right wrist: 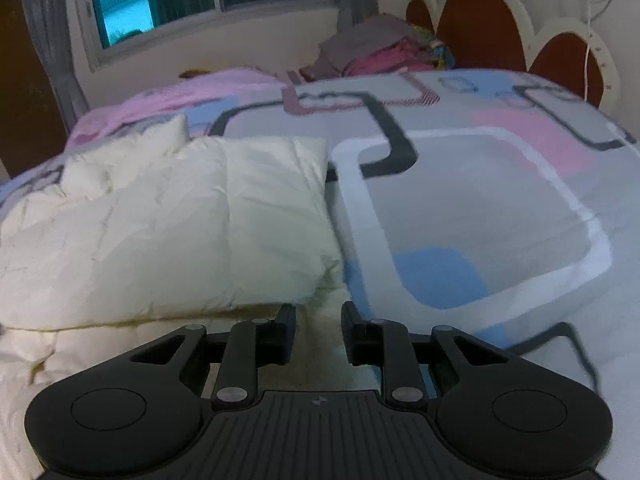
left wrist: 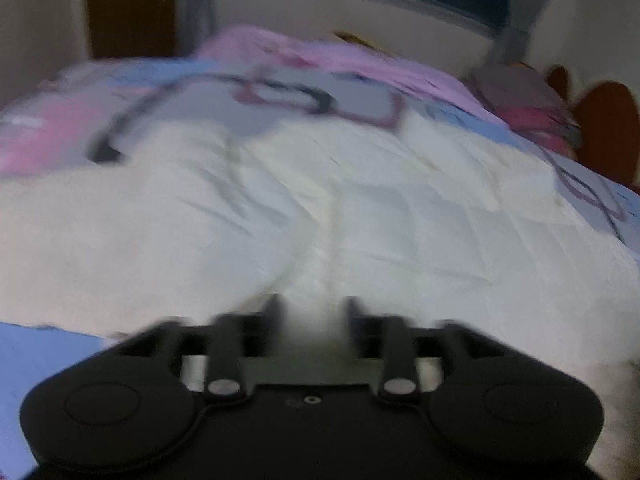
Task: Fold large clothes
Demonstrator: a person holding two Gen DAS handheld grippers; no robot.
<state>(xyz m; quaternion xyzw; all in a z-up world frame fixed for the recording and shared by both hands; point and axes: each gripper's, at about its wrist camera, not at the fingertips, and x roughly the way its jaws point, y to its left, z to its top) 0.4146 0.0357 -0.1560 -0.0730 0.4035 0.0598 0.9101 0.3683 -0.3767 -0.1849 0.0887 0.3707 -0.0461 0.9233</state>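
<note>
A: Jacket point(right wrist: 168, 224) on bed point(right wrist: 480, 200), folded, R edge straight; bare quilt to its right.
B: Claws?
A: L gripper point(left wrist: 312, 308) over jacket, jaws apart, empty. R gripper point(right wrist: 318, 320) at near corner, apart, gripping nothing.

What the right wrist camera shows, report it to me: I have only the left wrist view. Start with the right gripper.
Observer: The right gripper has its jaws apart with nothing clamped, at the near right corner of the white jacket.
Operator: Describe how the jacket lies there.
Observer: A top layer is folded over; a lower layer sticks out from under it toward the camera.
Operator: Tell me what is to the right of it.
Observer: Patterned bedspread, with a blue patch inside a white outline.
</note>
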